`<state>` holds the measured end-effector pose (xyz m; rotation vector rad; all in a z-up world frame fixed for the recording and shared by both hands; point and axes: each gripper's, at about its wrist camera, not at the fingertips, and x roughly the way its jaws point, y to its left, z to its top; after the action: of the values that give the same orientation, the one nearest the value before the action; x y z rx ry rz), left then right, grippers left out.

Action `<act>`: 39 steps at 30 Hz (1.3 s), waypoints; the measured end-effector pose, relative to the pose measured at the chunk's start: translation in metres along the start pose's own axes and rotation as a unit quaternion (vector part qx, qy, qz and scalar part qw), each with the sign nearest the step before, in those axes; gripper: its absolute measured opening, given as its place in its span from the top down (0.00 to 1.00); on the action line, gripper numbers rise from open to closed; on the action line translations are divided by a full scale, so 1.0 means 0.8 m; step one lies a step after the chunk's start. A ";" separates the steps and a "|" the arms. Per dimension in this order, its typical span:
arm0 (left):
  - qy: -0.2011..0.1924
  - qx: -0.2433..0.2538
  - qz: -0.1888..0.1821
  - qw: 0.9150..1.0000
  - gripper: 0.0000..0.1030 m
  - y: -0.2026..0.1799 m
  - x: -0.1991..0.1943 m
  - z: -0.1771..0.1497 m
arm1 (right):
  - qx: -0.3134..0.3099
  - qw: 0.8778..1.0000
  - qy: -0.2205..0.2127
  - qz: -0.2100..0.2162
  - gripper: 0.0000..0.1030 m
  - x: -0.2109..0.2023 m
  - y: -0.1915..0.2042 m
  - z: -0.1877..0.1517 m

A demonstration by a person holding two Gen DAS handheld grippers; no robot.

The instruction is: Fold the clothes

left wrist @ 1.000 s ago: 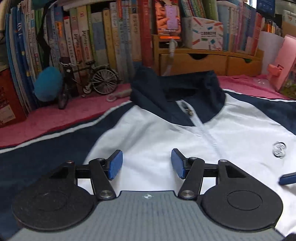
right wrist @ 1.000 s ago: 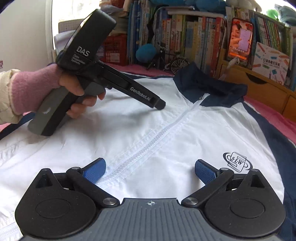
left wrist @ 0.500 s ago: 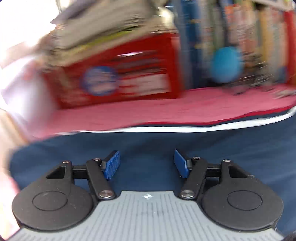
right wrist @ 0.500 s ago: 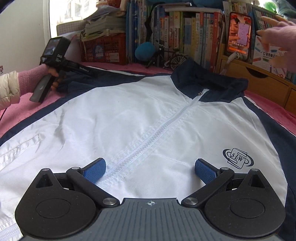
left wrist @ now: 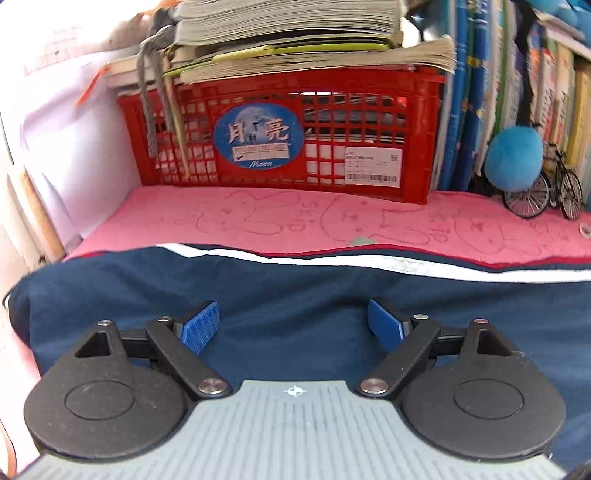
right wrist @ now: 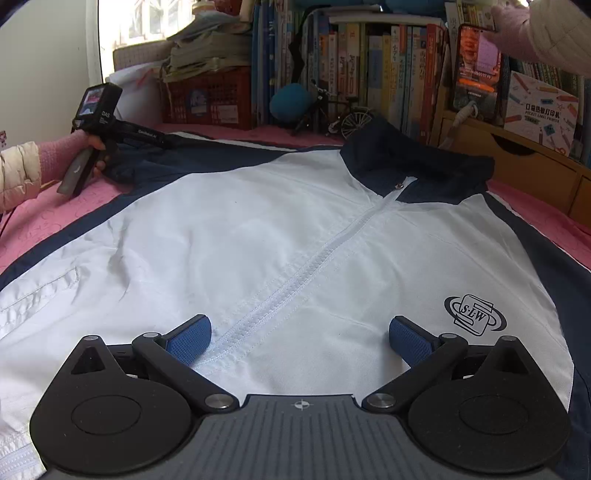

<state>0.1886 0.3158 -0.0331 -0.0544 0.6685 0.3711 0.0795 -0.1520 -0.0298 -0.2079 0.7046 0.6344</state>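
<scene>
A white jacket (right wrist: pixel 258 229) with navy sleeves and a navy collar (right wrist: pixel 413 162) lies flat and zipped on a pink cloth (left wrist: pixel 295 218). My left gripper (left wrist: pixel 291 317) hovers low over the navy sleeve (left wrist: pixel 295 280) near its cuff end. Its jaws are opening and nothing is pinched between the blue pads. In the right wrist view this left gripper (right wrist: pixel 173 139) reaches in from the far left, held by a hand in a pink sleeve. My right gripper (right wrist: pixel 299 328) stands open above the white front, straddling the zip (right wrist: pixel 306 266), beside the chest logo (right wrist: pixel 474 315).
A red crate (left wrist: pixel 288 147) under a stack of books stands just behind the sleeve. A blue plush ball (left wrist: pixel 513 158), a model bicycle (left wrist: pixel 543 192) and rows of books line the back. A phone (right wrist: pixel 476 70) stands on wooden drawers (right wrist: pixel 517 158), with a hand (right wrist: pixel 517 26) by it.
My left gripper swung left from the jacket's chest to the navy sleeve by the red crate, and its jaws widened. The right gripper stayed still. A hand came in by the phone.
</scene>
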 end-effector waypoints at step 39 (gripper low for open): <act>-0.031 0.075 -0.084 0.993 0.40 -0.148 -0.201 -0.091 | -0.001 1.000 0.002 -0.002 0.00 0.001 0.002 0.001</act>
<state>0.0710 0.1421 -0.0002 0.0444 0.6233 0.1594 0.0792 -0.1499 -0.0299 -0.2121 0.7069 0.6314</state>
